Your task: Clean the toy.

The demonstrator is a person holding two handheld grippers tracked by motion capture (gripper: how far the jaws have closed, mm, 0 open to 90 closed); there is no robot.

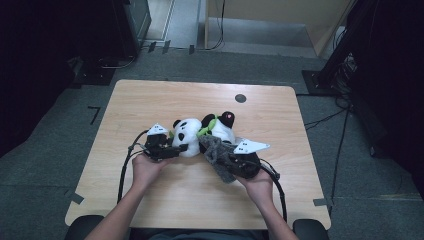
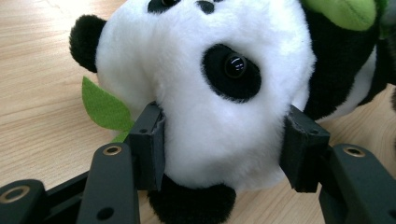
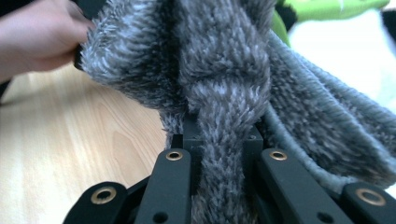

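Two grippers meet at a plush panda (image 1: pixel 202 134) lying on its side near the middle of the table (image 1: pixel 150 100). In the high view its long axis runs across the table, white head toward the left gripper (image 1: pixel 180 149), body and dark feet toward the far right. A grey fuzzy cloth (image 1: pixel 217 156) trails from the body toward the near right, into the right gripper (image 1: pixel 225 161). The fingers of both are too small here to read, and the right hand (image 1: pixel 260 184) covers much of its gripper.

The left gripper view brings the head close: its fingers (image 2: pixel 148 144) are clamped on the white head (image 2: pixel 215 93), one pad on each side, pressing into the plush. One glossy eye faces the camera, a black ear sits at the upper left, and a green felt leaf (image 2: pixel 105 108) pokes out by the left pad, lying over the table. The body is cut off at the right edge, and the top of the head at the top edge.

The right gripper view shows a bunched fold of the cloth (image 3: pixel 224 84) running down between its fingers (image 3: pixel 187 140), which are closed tight on it. The pads are mostly buried in pile. The left hand (image 3: pixel 37 37) appears at the upper left; white and green plush blurs at the upper right.
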